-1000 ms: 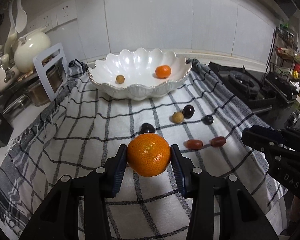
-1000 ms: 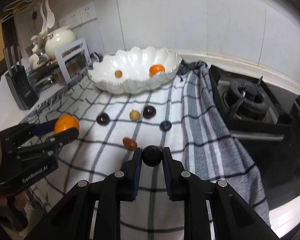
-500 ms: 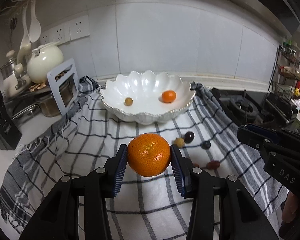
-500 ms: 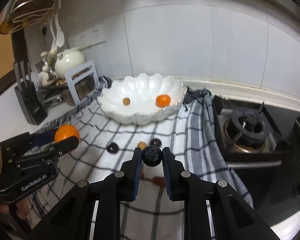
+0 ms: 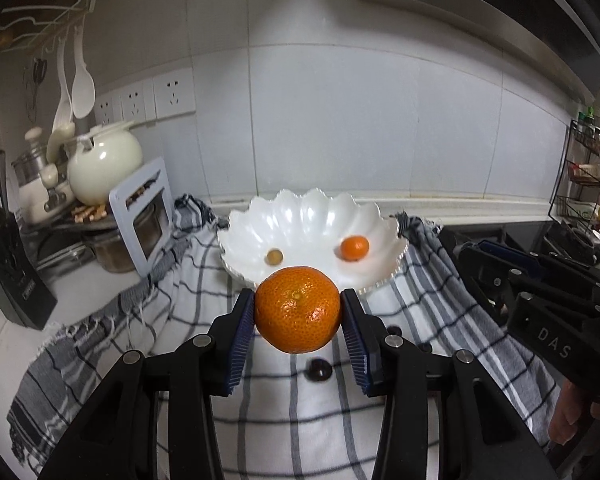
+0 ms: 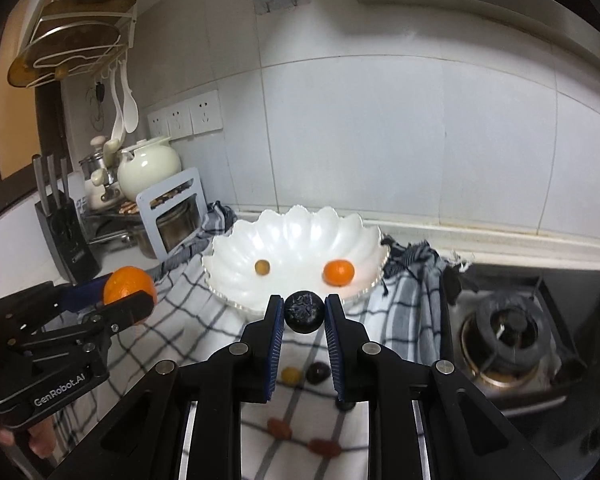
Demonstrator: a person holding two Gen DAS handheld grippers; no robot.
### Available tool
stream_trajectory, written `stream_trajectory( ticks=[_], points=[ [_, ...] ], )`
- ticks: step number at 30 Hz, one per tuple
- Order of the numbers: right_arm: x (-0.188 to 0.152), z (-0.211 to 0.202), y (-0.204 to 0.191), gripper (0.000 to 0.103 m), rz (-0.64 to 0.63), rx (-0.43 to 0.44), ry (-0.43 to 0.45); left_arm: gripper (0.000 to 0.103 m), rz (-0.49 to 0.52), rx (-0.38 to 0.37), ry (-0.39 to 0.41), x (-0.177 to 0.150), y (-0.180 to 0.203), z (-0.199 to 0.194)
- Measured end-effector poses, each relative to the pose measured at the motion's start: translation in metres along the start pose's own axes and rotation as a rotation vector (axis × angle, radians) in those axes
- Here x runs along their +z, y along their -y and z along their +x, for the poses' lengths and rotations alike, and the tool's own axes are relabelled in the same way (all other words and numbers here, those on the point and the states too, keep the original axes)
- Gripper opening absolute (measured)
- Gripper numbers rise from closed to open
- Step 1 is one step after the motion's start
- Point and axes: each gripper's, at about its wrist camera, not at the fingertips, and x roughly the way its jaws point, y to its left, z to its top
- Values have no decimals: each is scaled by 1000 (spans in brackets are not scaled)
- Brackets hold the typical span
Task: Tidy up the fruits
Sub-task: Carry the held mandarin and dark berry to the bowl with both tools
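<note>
Right gripper [image 6: 304,314]: pads clamped on dark wrinkled fruit [image 6: 304,311], held above checked cloth [image 6: 204,328]. Left gripper [image 6: 130,300] at left edge: clamped on large orange [image 6: 126,282]. White scalloped bowl [image 6: 296,224] ahead on cloth; contains small orange [image 6: 339,272] and small tan fruit [image 6: 262,267], well apart. Loose small fruits on cloth below right gripper. Gas burner [image 6: 508,334] at right.

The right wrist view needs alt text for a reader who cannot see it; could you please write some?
The right gripper is shut on a small dark fruit, before a white scalloped bowl holding a small orange and a tan fruit. At left, the left gripper clamps a large orange above the checked cloth.
</note>
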Motion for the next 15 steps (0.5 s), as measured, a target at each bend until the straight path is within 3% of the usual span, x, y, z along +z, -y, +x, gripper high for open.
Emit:
stream_trajectory(
  ticks=[9, 15],
  points=[
    [29, 28, 3, 22, -8, 12, 9, 43, -10, -8, 29, 26, -2, 19],
    [41, 57, 6, 22, -9, 7, -20, 43, -39, -36, -7, 43, -9, 44]
  ],
)
